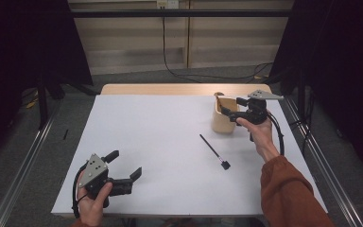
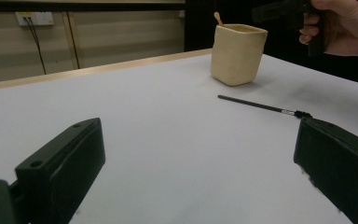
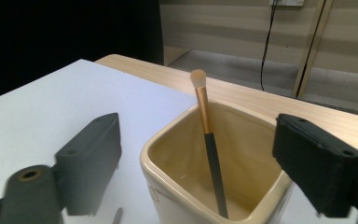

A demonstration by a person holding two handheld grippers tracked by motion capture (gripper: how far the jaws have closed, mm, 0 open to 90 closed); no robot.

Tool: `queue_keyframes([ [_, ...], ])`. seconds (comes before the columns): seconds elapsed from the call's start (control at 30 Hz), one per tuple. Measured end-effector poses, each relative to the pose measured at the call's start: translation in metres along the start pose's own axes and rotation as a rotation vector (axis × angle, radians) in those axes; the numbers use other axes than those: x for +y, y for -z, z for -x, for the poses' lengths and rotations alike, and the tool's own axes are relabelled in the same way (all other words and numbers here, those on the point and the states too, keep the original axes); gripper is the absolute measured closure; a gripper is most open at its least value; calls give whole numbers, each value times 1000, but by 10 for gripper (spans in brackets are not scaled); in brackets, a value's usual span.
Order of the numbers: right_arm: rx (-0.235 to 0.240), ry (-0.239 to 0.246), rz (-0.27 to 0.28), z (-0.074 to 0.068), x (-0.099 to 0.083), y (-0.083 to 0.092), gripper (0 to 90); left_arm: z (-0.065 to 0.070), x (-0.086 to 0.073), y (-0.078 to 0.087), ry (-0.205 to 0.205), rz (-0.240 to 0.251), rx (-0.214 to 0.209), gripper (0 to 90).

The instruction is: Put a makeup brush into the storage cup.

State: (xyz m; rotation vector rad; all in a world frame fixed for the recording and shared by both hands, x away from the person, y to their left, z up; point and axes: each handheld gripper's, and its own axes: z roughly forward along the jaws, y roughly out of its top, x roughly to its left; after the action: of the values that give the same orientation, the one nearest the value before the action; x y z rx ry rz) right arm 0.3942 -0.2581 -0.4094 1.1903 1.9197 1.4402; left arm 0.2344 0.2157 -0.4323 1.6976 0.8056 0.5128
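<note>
Cream ceramic cup [image 1: 224, 116], squarish, upright near the far right corner of the white worktop [image 1: 160, 142], close to the wooden strip along the far edge. Inside it, a makeup brush [image 3: 208, 135] with dark handle and gold ferrule, leaning against the cup's wall, pale tip poking above the rim. Right gripper [image 1: 231, 111] held level at the cup's mouth, jaws spread wide to either side of the rim, nothing pinched between them, brush free of both pads. Right hand [image 1: 257, 130] behind it, inside the worktop's right edge.

Nearer the middle-right, a second thin black brush [image 1: 213, 150] flat on the white surface, lying slantwise, bristle end toward the person, well apart from the cup.

Left gripper [image 1: 125, 170] low at the near left corner, just inside the near edge, jaws wide apart and empty, pointing across the surface toward cup and loose brush. Left hand [image 1: 92, 198] over the near edge.

Broad bare stretch of white across the centre and far left. Metal rails [image 1: 28, 156] down both sides beyond the worktop.
</note>
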Motion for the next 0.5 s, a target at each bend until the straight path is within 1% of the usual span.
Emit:
queue_keyframes([
  [0.03, 4, -7, 10, 0, 0, 0, 107, 0, 0, 0, -1, -1, 0, 19],
  [0.17, 9, -25, 13, -1, -2, 3, 46, 0, 0, -1, -4, -6, 0, 19],
  [0.27, 23, -17, 19, -3, -3, 5, 15, 0, 0, -2, -13, -9, 4, 18],
  [0.33, 23, -12, 19, -4, -3, 8, 14, -1, -1, -2, -4, -9, 2, 19],
  [0.4, 9, -1, 10, -4, -2, 9, 13, -2, 0, -2, -4, -10, 7, 19],
  [0.43, 6, -4, 5, -4, -2, 11, 15, -2, 0, -2, -1, -7, 6, 19],
  [0.5, 0, -13, 13, -3, -1, 15, 14, -2, 0, -1, 4, -3, 5, 19],
])
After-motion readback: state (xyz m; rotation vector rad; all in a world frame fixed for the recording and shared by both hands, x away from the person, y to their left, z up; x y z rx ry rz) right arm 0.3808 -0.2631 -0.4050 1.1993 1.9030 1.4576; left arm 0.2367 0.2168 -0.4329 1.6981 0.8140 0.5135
